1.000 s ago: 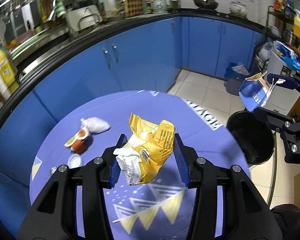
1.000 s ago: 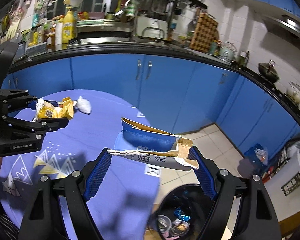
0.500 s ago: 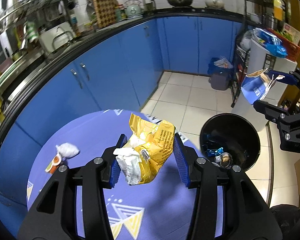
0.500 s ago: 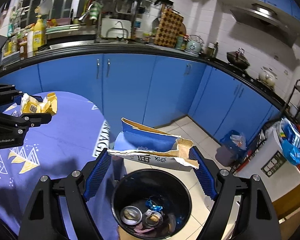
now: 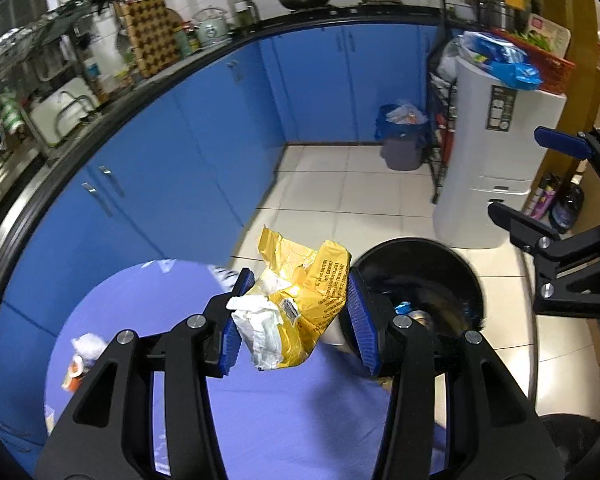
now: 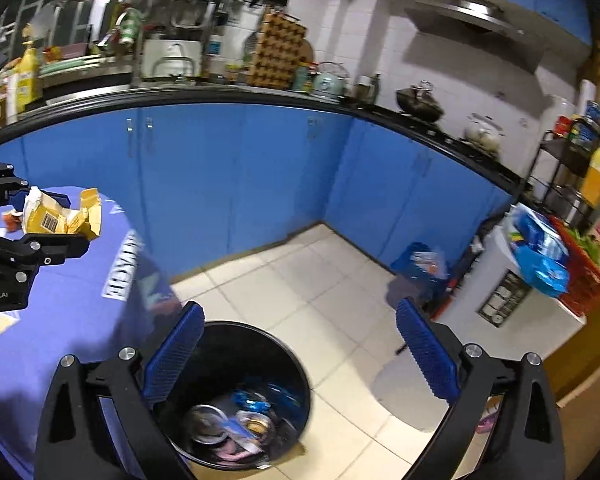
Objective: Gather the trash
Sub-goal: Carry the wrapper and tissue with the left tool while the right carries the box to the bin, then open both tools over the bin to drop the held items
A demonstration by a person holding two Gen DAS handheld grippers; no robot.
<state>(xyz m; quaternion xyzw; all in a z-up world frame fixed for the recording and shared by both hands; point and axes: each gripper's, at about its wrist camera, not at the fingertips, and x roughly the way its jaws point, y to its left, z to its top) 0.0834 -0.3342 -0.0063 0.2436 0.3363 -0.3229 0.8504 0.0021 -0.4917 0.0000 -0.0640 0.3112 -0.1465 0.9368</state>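
My left gripper [image 5: 296, 316] is shut on a crumpled yellow wrapper [image 5: 300, 296] and holds it above the edge of the round purple table [image 5: 148, 312], beside the black trash bin [image 5: 416, 276]. It also shows in the right wrist view [image 6: 44, 224] with the wrapper [image 6: 56, 220]. My right gripper [image 6: 296, 352] is open and empty above the bin [image 6: 236, 396], which holds cans and wrappers. In the left wrist view the right gripper [image 5: 540, 176] hangs open at the right.
A white crumpled tissue [image 5: 90, 344] and an orange cup [image 5: 74, 372] lie on the table's left side. Blue cabinets [image 5: 204, 128] curve behind. A white appliance [image 5: 500, 160], a small lined bin [image 5: 404, 140] and a shelf rack stand on the tiled floor.
My right gripper has opened and the blue carton it held is gone from it. My left gripper with the yellow wrapper has moved closer to the bin.
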